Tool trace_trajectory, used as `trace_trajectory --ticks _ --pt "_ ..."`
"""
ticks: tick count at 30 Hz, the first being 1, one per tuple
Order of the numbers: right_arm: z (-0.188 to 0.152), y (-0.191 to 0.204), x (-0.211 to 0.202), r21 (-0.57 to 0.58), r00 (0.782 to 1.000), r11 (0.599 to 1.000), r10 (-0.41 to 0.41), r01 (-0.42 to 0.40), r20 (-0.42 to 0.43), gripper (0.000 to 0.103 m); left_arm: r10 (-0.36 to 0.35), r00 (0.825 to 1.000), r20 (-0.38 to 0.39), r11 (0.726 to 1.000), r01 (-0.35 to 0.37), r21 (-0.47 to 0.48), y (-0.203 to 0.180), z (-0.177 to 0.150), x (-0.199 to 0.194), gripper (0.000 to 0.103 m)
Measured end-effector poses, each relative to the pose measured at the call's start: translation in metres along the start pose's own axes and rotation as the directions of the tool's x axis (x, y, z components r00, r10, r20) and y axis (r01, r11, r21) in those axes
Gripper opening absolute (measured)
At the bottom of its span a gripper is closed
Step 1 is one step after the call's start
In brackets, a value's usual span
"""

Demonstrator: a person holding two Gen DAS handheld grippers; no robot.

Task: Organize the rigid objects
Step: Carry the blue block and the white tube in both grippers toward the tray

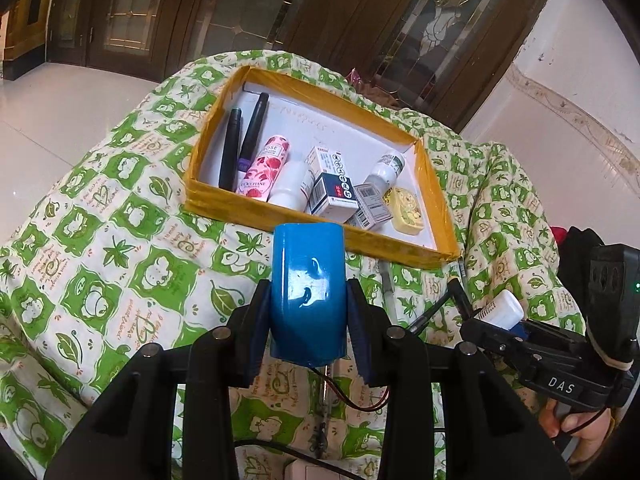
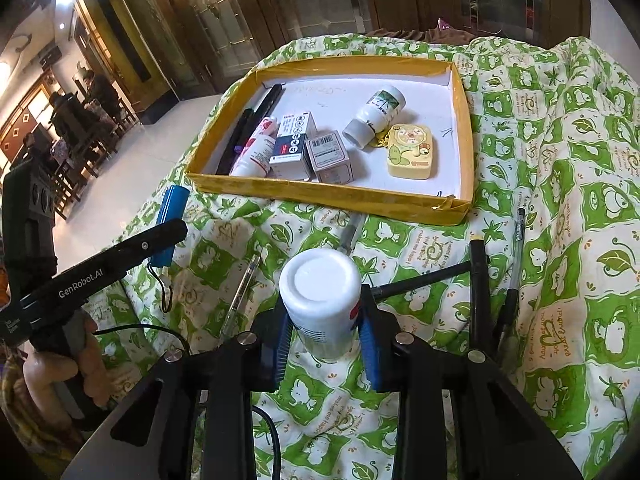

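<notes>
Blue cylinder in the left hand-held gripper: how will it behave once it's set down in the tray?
The blue cylinder looks rigid with a glossy skin, so probably slippery between the pads. Being round, it will likely roll if laid on its side in the yellow-rimmed tray. Its trailing wire may snag on the quilt.

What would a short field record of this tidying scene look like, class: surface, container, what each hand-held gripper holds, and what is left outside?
surface: green leaf-print quilt
container: yellow-edged tray, already holding bottles, boxes and pens
left hand-held gripper: shut on blue cylinder, short of the tray
right hand-held gripper: shut on white bottle
left outside: black pens on the quilt
</notes>
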State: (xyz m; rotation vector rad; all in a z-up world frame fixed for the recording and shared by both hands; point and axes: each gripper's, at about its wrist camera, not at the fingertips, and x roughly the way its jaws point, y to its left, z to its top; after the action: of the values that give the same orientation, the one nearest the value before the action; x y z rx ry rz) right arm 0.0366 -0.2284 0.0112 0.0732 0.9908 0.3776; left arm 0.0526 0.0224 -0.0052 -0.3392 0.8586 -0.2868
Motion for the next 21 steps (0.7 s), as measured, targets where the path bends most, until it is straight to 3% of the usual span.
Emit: trace_trajectory --ticks 21 --pt "0.008 -0.01 -0.008 0.041 0.999 0.999 0.034 -0.035 0.033 0.027 0.004 0.999 0.038 0.999 -0.006 0.043 -0.008 0.014 -0.011 0.033"
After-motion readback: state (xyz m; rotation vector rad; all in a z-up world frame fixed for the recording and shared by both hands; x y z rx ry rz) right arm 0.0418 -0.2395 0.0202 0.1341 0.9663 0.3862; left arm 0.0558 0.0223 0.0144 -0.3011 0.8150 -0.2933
